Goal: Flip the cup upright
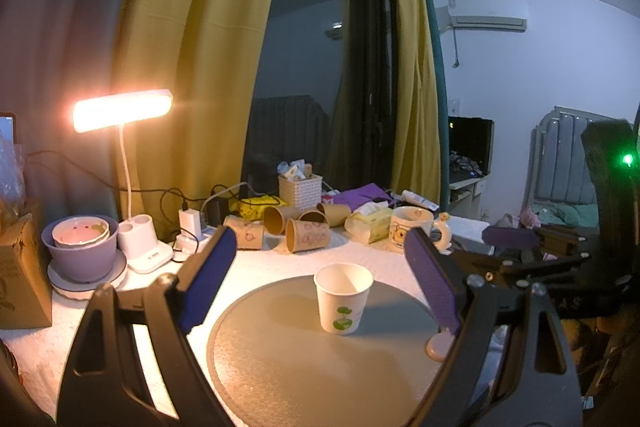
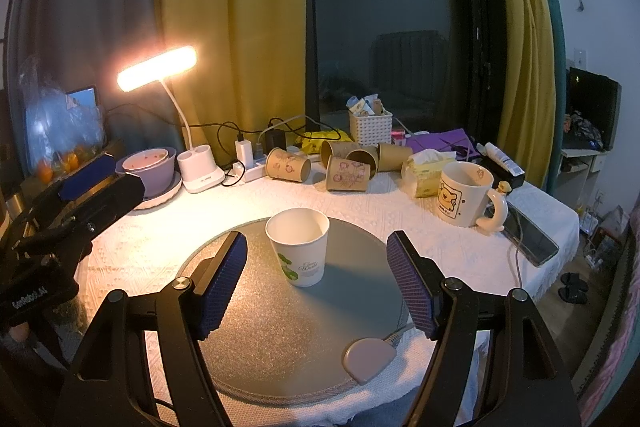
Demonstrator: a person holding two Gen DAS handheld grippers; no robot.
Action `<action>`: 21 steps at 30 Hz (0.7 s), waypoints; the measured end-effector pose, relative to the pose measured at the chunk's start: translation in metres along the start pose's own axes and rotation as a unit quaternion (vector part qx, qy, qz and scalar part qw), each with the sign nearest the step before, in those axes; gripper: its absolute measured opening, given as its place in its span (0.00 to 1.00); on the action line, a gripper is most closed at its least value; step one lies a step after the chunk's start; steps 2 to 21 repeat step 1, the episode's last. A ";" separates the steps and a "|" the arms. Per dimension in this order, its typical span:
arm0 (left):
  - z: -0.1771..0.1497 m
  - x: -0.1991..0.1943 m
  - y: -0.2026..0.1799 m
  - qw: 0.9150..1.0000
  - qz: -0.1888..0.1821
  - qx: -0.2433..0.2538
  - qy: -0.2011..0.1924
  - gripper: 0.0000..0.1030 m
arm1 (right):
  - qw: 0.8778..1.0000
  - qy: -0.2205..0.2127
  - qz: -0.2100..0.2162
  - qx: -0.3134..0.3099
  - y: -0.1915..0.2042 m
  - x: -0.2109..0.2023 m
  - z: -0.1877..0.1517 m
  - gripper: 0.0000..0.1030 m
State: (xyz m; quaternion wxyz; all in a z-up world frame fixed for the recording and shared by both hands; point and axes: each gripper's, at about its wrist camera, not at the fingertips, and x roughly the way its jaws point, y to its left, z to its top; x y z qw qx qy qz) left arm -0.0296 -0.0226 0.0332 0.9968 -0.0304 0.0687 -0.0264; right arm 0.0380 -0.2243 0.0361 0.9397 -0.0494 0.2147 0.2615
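A white paper cup [image 1: 342,297] with a green leaf print stands upright, mouth up, on a round grey mat [image 1: 280,359]. It also shows in the right wrist view [image 2: 299,247] on the same mat [image 2: 280,339]. My left gripper [image 1: 320,283] is open and empty, its blue pads wide apart either side of the cup and a little short of it. My right gripper [image 2: 316,283] is open and empty, just short of the cup, pads wide apart. The left gripper shows at the left of the right wrist view [image 2: 86,177].
Several brown paper cups [image 2: 320,163] lie on their sides at the back of the white table. A bear mug [image 2: 466,193], tissue pack [image 2: 426,167], phone [image 2: 530,237], lit desk lamp [image 2: 158,69], purple bowl [image 2: 150,167], white basket [image 2: 370,127] and a pink tag [image 2: 368,357] are around.
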 end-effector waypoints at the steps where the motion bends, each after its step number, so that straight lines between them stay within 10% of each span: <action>1: -0.001 0.000 0.000 1.000 0.000 -0.002 -0.002 0.84 | 1.000 -0.001 0.000 -0.003 0.001 0.000 0.000 0.73; 21: -0.001 0.000 0.000 1.000 0.000 -0.002 -0.002 0.84 | 1.000 -0.001 0.000 -0.003 0.001 0.000 0.000 0.73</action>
